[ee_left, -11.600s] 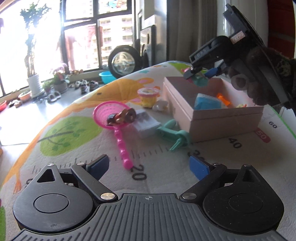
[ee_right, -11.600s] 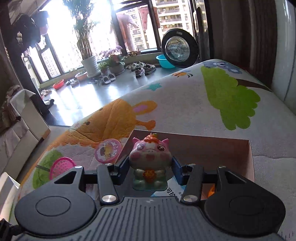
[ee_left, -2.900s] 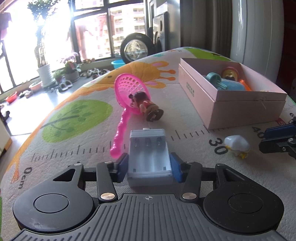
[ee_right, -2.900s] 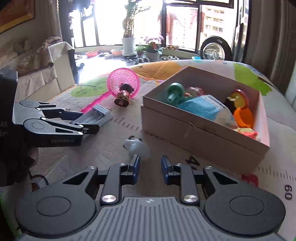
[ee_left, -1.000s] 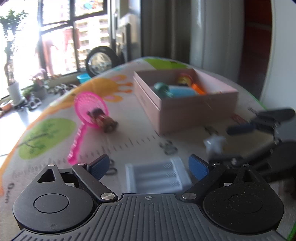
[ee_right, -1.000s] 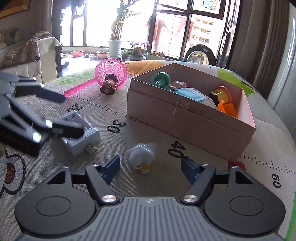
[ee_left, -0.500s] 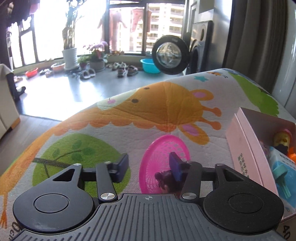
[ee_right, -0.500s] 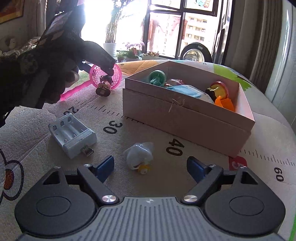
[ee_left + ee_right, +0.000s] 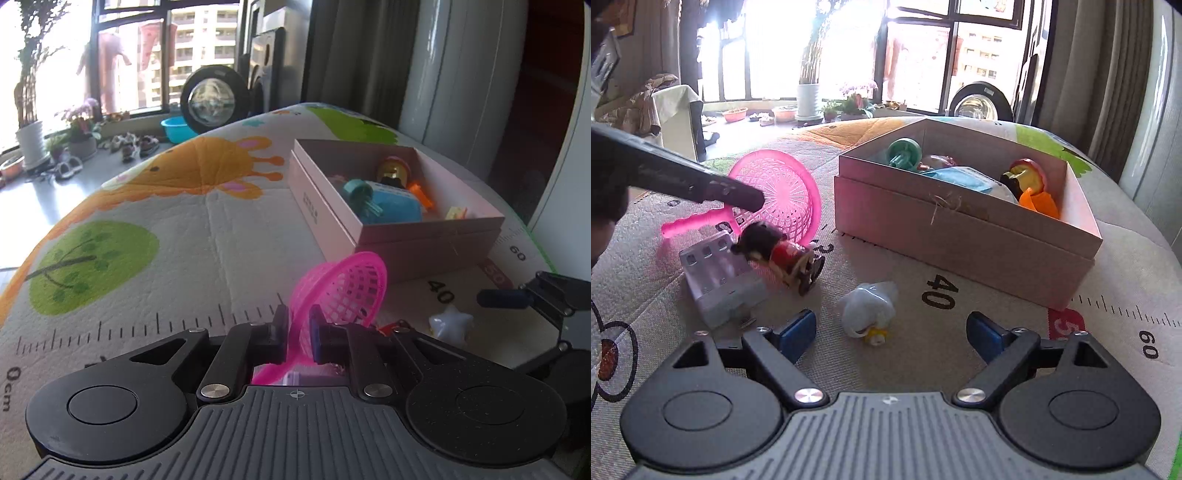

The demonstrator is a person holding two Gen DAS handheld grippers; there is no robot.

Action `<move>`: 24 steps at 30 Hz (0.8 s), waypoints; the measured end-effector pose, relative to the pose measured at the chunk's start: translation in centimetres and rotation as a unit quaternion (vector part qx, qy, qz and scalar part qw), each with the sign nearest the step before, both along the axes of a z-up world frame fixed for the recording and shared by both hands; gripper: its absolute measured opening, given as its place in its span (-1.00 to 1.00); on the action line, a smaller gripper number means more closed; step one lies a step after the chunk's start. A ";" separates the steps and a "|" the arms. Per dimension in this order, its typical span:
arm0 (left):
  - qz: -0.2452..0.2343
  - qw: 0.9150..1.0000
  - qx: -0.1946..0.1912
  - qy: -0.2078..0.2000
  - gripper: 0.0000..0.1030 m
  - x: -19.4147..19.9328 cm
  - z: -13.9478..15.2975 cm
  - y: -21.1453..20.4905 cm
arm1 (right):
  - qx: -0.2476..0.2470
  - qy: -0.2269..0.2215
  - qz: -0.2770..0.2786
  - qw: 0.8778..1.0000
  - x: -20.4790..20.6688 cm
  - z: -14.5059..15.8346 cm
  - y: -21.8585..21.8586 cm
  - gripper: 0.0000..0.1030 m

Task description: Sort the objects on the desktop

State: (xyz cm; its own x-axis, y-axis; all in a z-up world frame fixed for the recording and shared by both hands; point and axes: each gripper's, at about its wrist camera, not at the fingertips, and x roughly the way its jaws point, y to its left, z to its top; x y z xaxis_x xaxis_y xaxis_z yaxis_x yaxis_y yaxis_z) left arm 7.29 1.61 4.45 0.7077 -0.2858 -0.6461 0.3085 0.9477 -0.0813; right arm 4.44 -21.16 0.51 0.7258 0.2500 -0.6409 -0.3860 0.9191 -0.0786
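Observation:
My left gripper (image 9: pixel 296 324) is shut on the pink toy net (image 9: pixel 341 291), holding it tilted above the mat; it also shows in the right wrist view (image 9: pixel 779 192), with the left fingers (image 9: pixel 738 194) clamped on it. A small doll (image 9: pixel 777 254) lies against a grey battery charger (image 9: pixel 718 273). My right gripper (image 9: pixel 891 332) is open, low over the mat, with a white duck toy (image 9: pixel 868 308) between its fingers. The pink box (image 9: pixel 964 236) (image 9: pixel 391 236) holds several toys.
The play mat (image 9: pixel 147 266) with printed ruler marks covers the table. The box stands to the right, past the 40 mark (image 9: pixel 938 291). A wall and curtain (image 9: pixel 461 74) are behind the box. The table edge drops off at the far left.
My left gripper has closed on the pink net and lifted it toward the box side. The doll now lies against the charger. My right gripper stays open by the duck.

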 end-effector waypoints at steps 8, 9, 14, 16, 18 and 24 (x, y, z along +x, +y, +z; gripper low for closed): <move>0.107 0.991 0.060 -0.050 -0.55 -0.1 0.2 2.1 | -0.014 -0.009 0.002 1.000 -0.4 0.0 0.4 0.74; 0.112 0.990 0.058 -0.054 -0.43 0.0 0.5 2.4 | -0.013 -0.008 0.002 1.000 -0.4 0.1 0.4 0.75; 0.017 0.999 0.020 -0.035 0.21 -1.6 0.7 0.2 | 0.000 0.009 -0.009 1.000 0.2 0.0 0.0 0.86; -0.019 0.999 0.024 -0.023 0.29 -2.1 -0.2 -1.6 | 0.003 0.011 -0.011 1.000 0.3 0.0 -0.1 0.87; -0.036 0.998 0.049 -0.022 0.45 -2.5 -1.1 -3.1 | 0.004 0.011 -0.011 1.000 0.3 0.0 -0.1 0.87; -0.008 0.994 0.105 -0.034 0.65 -2.9 -2.2 -3.2 | 0.017 0.021 -0.014 1.000 0.6 -0.1 -0.4 0.88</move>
